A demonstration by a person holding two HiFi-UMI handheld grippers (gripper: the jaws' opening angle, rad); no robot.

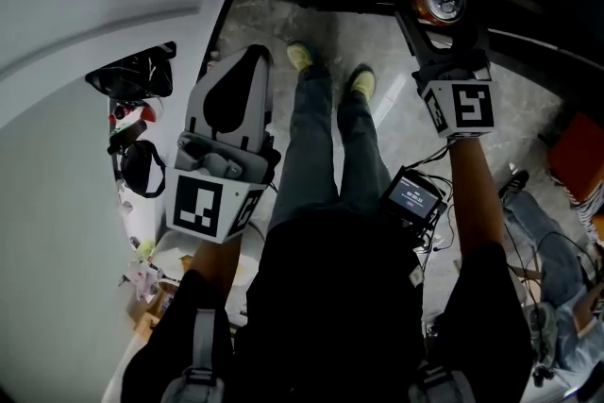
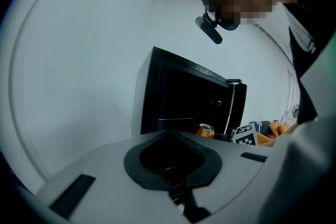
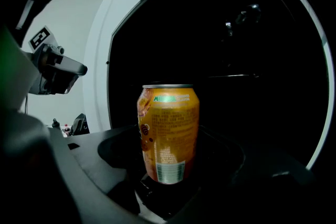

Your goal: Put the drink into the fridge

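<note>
Orange can upright, clamped tight between the jaws of the right gripper, up at one o'clock in the head view, right at the dark mouth of the black fridge. Over at ten o'clock, the left gripper hangs with jaws pressed together, holding nothing, well apart from the can.

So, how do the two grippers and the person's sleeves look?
The left gripper is light grey, with a black teardrop-shaped pad lining. The right gripper looks dark, nearly black, in the shade. Each carries a cube with black-and-white square markers. The sleeves are black and short, and the forearms are bare. Thin black cables hang beside the right arm.
</note>
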